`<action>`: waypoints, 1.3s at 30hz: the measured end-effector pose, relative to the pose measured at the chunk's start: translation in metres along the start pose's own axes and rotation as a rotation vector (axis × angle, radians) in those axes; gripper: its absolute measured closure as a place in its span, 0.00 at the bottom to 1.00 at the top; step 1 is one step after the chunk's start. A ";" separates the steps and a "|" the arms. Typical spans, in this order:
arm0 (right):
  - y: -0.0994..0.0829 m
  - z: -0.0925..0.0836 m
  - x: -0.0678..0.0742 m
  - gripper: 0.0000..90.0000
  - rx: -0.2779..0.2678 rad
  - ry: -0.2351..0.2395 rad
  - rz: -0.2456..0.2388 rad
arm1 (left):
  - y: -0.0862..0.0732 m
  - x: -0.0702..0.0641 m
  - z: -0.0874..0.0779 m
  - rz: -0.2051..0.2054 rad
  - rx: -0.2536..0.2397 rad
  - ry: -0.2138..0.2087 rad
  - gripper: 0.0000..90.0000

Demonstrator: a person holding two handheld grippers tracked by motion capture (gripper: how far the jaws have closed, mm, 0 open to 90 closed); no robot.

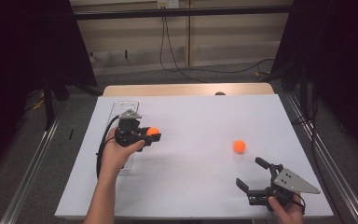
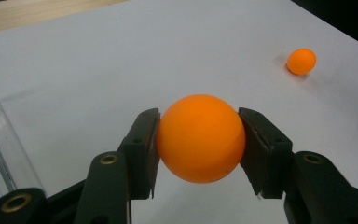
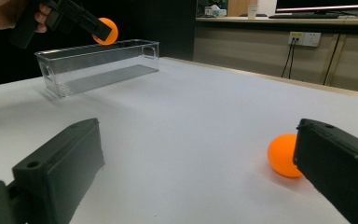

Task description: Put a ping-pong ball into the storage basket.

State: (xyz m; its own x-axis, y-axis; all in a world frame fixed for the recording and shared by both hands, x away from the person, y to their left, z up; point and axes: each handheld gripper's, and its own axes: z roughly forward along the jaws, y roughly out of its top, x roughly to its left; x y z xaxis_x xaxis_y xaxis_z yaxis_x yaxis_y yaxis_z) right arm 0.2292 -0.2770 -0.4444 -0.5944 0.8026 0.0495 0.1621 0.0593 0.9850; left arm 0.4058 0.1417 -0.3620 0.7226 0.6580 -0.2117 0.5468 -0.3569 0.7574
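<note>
Left gripper (image 1: 150, 138) clamps an orange ball (image 2: 200, 138) just beside the clear plastic bin (image 3: 98, 63), at its 3 o'clock. Carry it over the rim, then release low. Right gripper (image 1: 254, 175) gapes wide, empty; second ball (image 1: 239, 146) at its 11 o'clock.

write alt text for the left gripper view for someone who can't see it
The left gripper has its two black jaws clamped on a smooth orange ball, held above a white table. A second orange ball lies on the table farther off at upper right, and the wall of a clear plastic box shows at the left edge.
</note>
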 end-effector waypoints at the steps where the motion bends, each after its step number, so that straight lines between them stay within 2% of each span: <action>1: 0.000 0.000 0.000 0.01 0.000 0.000 0.000 | 0.000 0.000 0.000 -0.001 0.000 0.000 0.56; 10: 0.000 0.000 0.000 0.01 0.000 -0.001 -0.001 | -0.001 0.003 -0.004 -0.013 -0.009 0.020 0.56; 19: 0.000 0.000 0.000 0.01 -0.001 0.001 -0.002 | -0.001 0.007 -0.007 -0.021 -0.009 0.017 0.57; 26: 0.000 0.000 0.000 0.01 -0.001 0.001 -0.001 | -0.002 0.010 -0.010 -0.018 -0.007 0.048 0.56; 39: 0.000 0.000 0.000 0.01 -0.001 0.002 0.000 | -0.003 0.014 -0.014 -0.029 -0.010 0.062 0.57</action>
State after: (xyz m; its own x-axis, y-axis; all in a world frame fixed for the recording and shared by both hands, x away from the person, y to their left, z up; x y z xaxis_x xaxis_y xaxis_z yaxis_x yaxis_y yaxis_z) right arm 0.2289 -0.2772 -0.4442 -0.5960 0.8015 0.0495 0.1612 0.0591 0.9851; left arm 0.4083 0.1611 -0.3589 0.6790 0.7077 -0.1954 0.5625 -0.3303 0.7580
